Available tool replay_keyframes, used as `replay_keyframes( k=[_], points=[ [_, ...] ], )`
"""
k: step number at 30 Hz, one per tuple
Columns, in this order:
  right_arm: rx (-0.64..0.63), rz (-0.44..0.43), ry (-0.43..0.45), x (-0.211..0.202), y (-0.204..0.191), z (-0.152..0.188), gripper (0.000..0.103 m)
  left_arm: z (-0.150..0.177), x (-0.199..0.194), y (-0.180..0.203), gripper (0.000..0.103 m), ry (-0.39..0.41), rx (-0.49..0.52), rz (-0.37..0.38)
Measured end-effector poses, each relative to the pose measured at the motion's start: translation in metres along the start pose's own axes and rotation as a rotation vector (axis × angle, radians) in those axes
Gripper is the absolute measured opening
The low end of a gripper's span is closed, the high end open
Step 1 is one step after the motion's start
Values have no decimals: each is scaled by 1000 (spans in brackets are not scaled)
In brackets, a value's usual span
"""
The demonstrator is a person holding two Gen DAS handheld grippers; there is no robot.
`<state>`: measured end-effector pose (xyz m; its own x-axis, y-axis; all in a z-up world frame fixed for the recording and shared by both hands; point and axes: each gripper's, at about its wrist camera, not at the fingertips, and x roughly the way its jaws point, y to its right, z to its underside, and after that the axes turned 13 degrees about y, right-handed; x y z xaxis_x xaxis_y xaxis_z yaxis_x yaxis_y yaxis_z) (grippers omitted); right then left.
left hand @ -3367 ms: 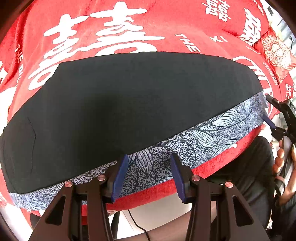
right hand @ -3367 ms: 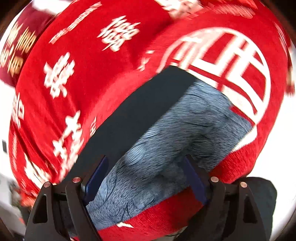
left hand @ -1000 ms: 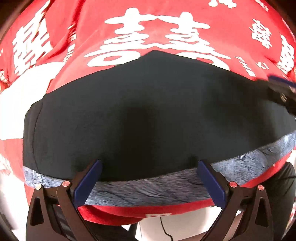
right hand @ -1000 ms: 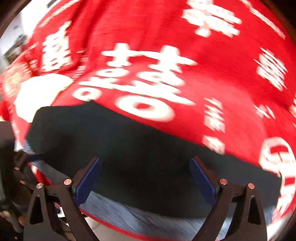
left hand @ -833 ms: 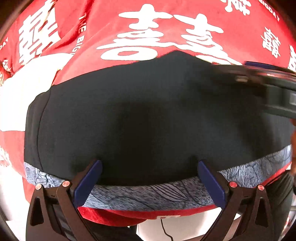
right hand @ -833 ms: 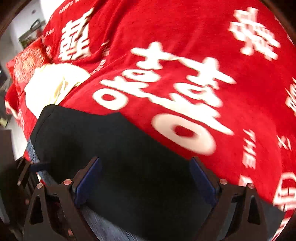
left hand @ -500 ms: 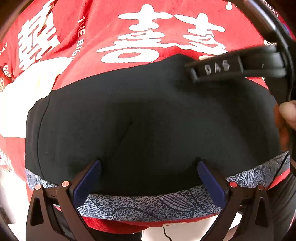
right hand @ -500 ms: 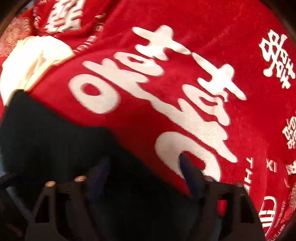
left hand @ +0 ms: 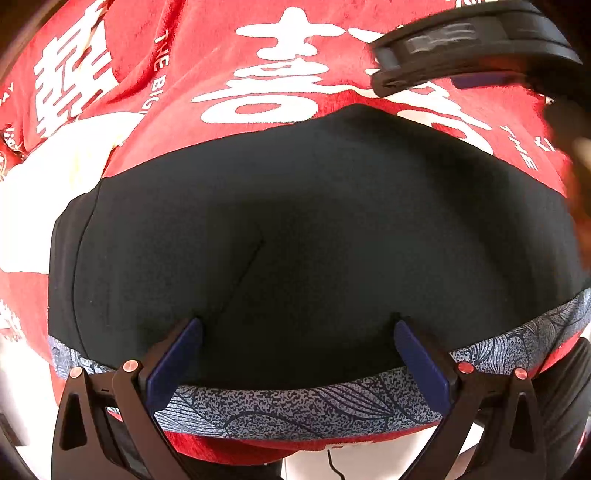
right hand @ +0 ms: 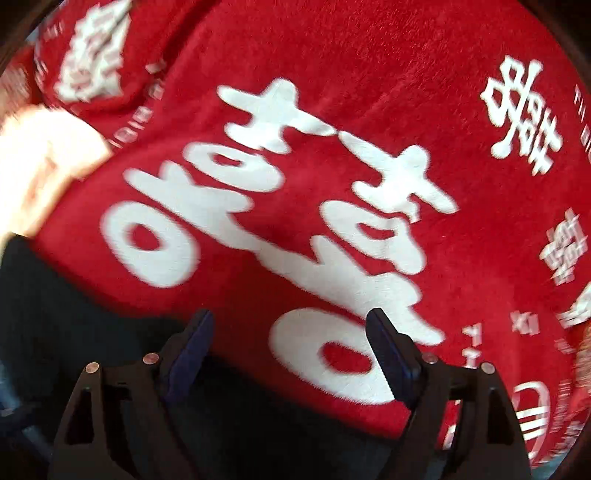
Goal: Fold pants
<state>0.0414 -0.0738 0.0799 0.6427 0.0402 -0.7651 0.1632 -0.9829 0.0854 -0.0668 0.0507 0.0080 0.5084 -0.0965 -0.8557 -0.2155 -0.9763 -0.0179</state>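
Red blanket (left hand: 258, 33) with big white characters covers the whole surface. On it lie the black pants (left hand: 295, 229), folded flat, a blue patterned band (left hand: 295, 410) showing along their near edge. The left gripper (left hand: 295, 328) hangs over that edge, fingers spread wide and holding nothing. The right gripper (right hand: 288, 321) also stands apart at the pants' far edge, its view blurred; in the left view only its dark, cut-off body shows.
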Motion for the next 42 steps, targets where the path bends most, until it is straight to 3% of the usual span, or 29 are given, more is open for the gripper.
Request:
replay_keyframes(
  k=[5,7,9,13,18,22,28,34,42],
  points=[
    [48,-142,-42,-32,-2,44,86,2,-1,3,103,4,1,-5],
    [85,-135,-83,-26,4,63,86,2,-1,3,103,2,1,-9],
    [76,-36,-152,-11,11,84,87,3,-1,3,103,0,3,-7],
    [113,21,-128,-27,21,93,88,3,-2,2,103,-1,1,-11],
    [126,-64,-117,-44,18,109,89,3,-2,3,103,-4,0,-18],
    [105,-28,-120,-49,30,133,90,4,-3,2,103,-15,3,-17],
    [234,33,-132,-67,99,162,91,4,-5,9,103,-29,1,-24],
    [334,74,-118,-90,168,204,94,9,-12,49,103,-33,82,25],
    [422,32,-81,-122,235,248,94,15,-14,100,103,-52,175,41]
  ],
)
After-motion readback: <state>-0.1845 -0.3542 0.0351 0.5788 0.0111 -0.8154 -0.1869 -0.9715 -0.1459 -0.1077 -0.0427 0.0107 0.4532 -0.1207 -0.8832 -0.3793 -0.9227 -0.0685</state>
